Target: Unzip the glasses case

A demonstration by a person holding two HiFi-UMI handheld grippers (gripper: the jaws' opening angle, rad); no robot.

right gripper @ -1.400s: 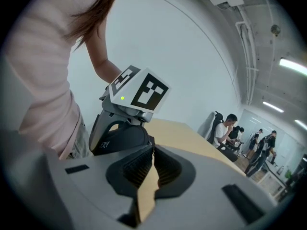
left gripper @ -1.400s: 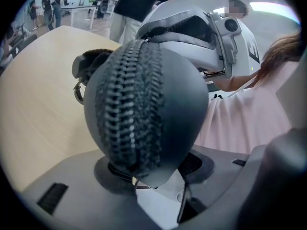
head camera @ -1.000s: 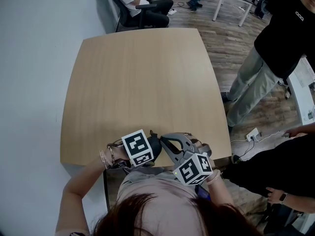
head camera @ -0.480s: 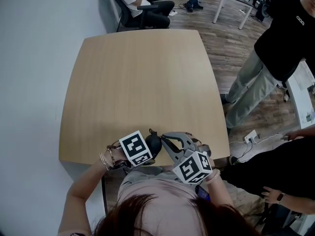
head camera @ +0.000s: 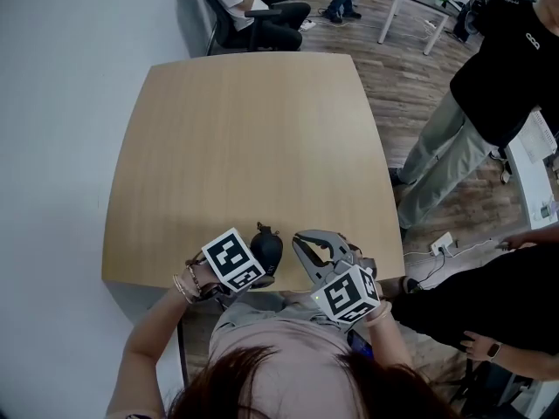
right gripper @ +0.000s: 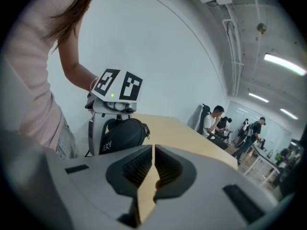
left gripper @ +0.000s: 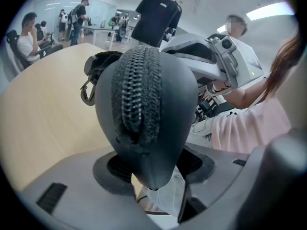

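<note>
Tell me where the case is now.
The case is by the table's near edge in the head view, clamped in the left gripper, just left of the right gripper.

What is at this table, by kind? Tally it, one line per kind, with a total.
glasses case: 1
grippers: 2, the left gripper and the right gripper
table: 1
Total: 4

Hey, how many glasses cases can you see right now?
1. The black glasses case is clamped in the left hand-held gripper, at the near edge of the table. No other case shows in any view.
</note>
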